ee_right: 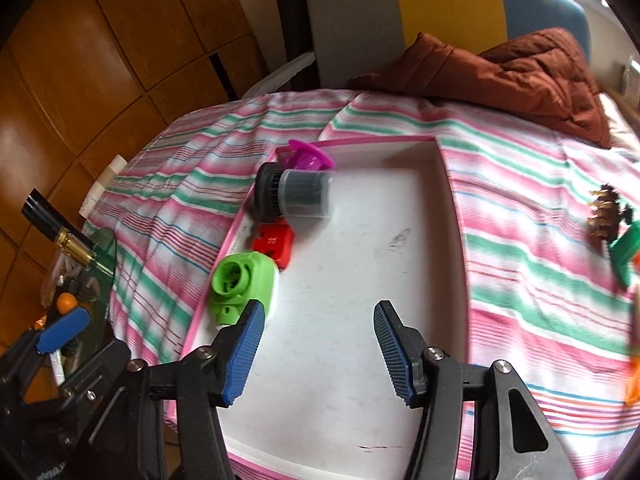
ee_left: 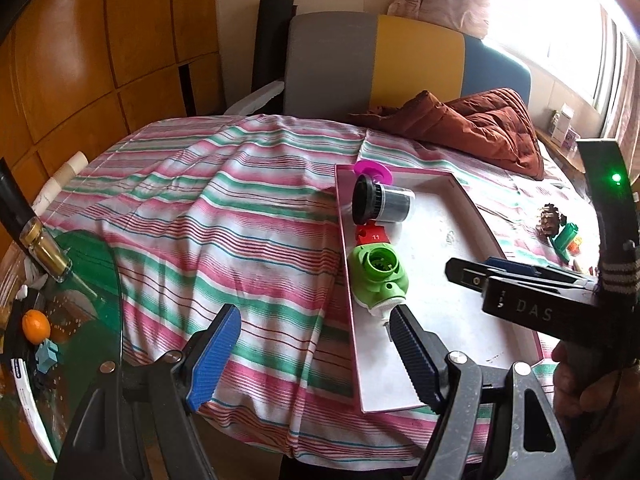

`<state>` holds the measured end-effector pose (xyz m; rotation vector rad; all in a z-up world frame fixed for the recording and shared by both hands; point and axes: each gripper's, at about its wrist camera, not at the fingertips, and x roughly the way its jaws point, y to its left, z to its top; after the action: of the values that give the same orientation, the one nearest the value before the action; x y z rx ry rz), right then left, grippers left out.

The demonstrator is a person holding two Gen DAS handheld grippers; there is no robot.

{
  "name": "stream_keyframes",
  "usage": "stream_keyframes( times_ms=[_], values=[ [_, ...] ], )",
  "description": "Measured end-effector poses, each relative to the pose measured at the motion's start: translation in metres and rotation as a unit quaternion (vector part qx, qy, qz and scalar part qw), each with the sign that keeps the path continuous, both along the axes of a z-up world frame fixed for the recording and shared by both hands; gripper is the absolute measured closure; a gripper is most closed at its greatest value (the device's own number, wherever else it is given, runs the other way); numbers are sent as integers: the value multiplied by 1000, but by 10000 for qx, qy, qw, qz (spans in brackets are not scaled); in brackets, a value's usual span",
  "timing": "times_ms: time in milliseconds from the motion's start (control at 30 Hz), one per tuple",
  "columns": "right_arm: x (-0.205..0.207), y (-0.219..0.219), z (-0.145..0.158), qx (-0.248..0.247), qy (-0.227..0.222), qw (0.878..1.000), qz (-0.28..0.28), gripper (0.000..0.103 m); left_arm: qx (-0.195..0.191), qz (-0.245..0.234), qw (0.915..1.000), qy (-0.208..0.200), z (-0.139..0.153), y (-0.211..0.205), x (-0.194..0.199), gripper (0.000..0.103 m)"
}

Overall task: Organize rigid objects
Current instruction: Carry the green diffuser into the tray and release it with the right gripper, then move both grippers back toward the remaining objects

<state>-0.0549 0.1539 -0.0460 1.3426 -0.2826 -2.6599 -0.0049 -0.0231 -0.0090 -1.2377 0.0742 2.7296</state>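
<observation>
A white tray with a pink rim (ee_left: 452,240) (ee_right: 360,280) lies on the striped bedcover. Along its left side lie a magenta piece (ee_left: 374,170) (ee_right: 306,156), a dark jar on its side (ee_left: 382,200) (ee_right: 294,194), a red block marked 11 (ee_left: 372,234) (ee_right: 274,244) and a green plastic part (ee_left: 378,274) (ee_right: 240,282). My left gripper (ee_left: 316,354) is open and empty, low over the cover beside the tray's left edge. My right gripper (ee_right: 318,350) (ee_left: 520,280) is open and empty over the tray's near half, right of the green part.
A pinecone (ee_left: 550,218) (ee_right: 606,212) and a green block (ee_left: 566,236) (ee_right: 624,250) lie on the cover right of the tray. A rust-brown quilt (ee_left: 472,124) (ee_right: 520,72) sits at the back. A glass side table (ee_left: 80,280) at left holds a bottle and an orange (ee_left: 36,326).
</observation>
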Motion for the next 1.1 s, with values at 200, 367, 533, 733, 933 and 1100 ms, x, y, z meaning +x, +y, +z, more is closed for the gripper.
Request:
stream_keyframes(
  times_ms=[200, 367, 533, 733, 933, 1100],
  values=[
    [16, 20, 11, 224, 245, 9993, -166, 44, -91, -127, 9999, 48, 2, 10, 1, 25],
    [29, 41, 22, 430, 445, 9974, -358, 42, -159, -252, 9996, 32, 2, 20, 1, 25],
    [37, 67, 28, 574, 539, 9950, -616, 42, -248, -405, 9989, 36, 3, 32, 2, 25],
    [49, 105, 32, 695, 558, 9912, -974, 42, -333, -642, 9974, 73, 4, 48, 4, 25],
    [67, 156, 37, 846, 539, 9837, -1493, 40, -393, -820, 9958, 78, 5, 65, 4, 25],
    [87, 209, 40, 981, 467, 9726, -2053, 38, -468, -1031, 9935, 107, 6, 81, 6, 25]
  ],
)
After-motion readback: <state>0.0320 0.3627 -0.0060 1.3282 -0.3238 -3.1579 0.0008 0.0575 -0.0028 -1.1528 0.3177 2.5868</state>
